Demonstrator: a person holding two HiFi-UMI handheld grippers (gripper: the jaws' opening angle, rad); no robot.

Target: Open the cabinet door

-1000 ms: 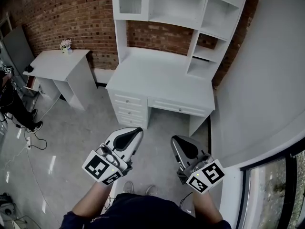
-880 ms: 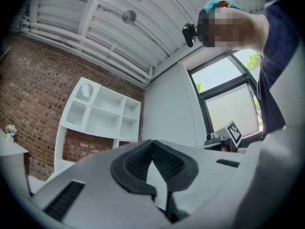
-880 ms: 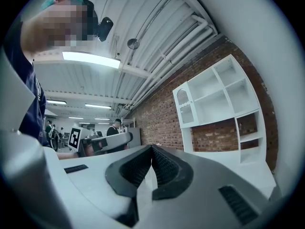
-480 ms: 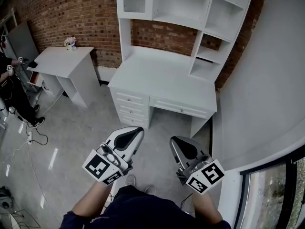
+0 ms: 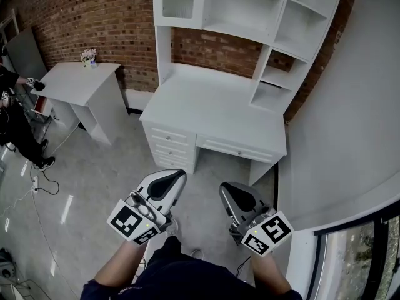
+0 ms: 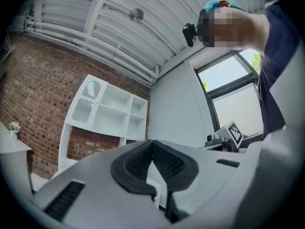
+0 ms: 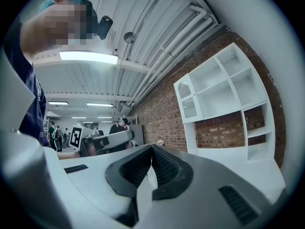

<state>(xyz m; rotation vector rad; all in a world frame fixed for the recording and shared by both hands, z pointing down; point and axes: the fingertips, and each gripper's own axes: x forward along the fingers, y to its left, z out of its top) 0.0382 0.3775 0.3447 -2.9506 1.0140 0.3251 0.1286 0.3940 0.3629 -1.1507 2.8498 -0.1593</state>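
Left tongs (image 5: 170,181) and right tongs (image 5: 232,194) are clenched on nothing, held well short of the white table (image 5: 212,105). The cabinet door (image 5: 174,0) is seen shut in the hutch (image 5: 279,17) above the table's left end. The gap should be closed first and one pair released before the door's edge. No handle can be resolved.

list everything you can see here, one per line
brick wall: one, red-brown, behind the furniture
desk: one, white, against the brick wall
hutch: one, white, on the desk, open shelves
cabinet door: one, white with a pane, hutch's top left, looks shut
drawers: four, white, under the desk top
side table: one, white, left of the desk
flowers: one small pot, pale, on the side table
cables: a few, on the floor at left
person: one, dark clothes, far left edge
window: one, dark frame, lower right
left gripper: one, white, black pads, shut, empty
right gripper: one, white, black pads, shut, empty
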